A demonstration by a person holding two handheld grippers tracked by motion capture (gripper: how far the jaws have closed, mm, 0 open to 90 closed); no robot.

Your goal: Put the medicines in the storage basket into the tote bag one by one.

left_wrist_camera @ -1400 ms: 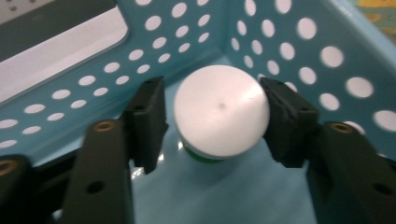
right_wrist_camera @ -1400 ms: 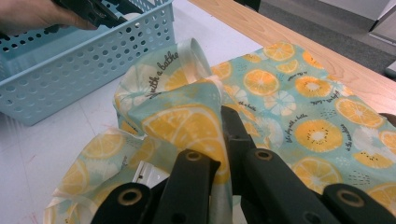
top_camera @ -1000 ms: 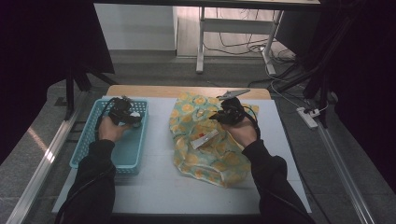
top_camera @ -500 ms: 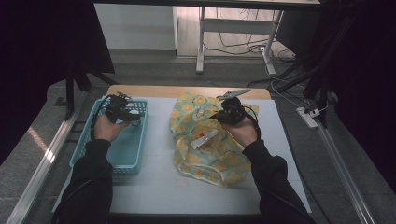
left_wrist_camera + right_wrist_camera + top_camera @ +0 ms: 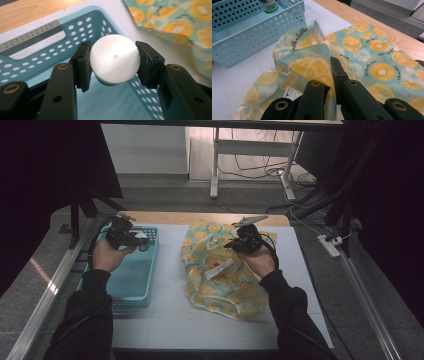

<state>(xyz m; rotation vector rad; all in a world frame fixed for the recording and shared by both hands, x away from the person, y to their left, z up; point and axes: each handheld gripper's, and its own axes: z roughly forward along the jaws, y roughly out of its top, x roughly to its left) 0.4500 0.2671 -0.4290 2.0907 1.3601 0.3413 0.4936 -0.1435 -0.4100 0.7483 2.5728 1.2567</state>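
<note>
My left gripper (image 5: pixel 113 63) is shut on a small bottle (image 5: pixel 114 62) with a white rounded cap and a green body, held above the far end of the light blue perforated basket (image 5: pixel 32 62). In the high view that left gripper (image 5: pixel 131 239) hovers over the basket (image 5: pixel 135 280), and the bottle (image 5: pixel 143 247) sticks out to its right. A citrus-print fabric bag (image 5: pixel 225 270) lies on the white table mat. My right gripper (image 5: pixel 235 244) is shut on a raised fold of that bag (image 5: pixel 312 62) near its top edge, the jaws pinching the cloth (image 5: pixel 332 65).
A small red-and-white packet (image 5: pixel 218 269) lies on the bag's middle. The wooden table edge (image 5: pixel 170 217) runs along the far side. Metal rails flank the table, and a power strip (image 5: pixel 330 245) lies on the floor at the right.
My left gripper has risen with the bottle above the basket and drifted slightly left. The right gripper and the bag have stayed in place.
</note>
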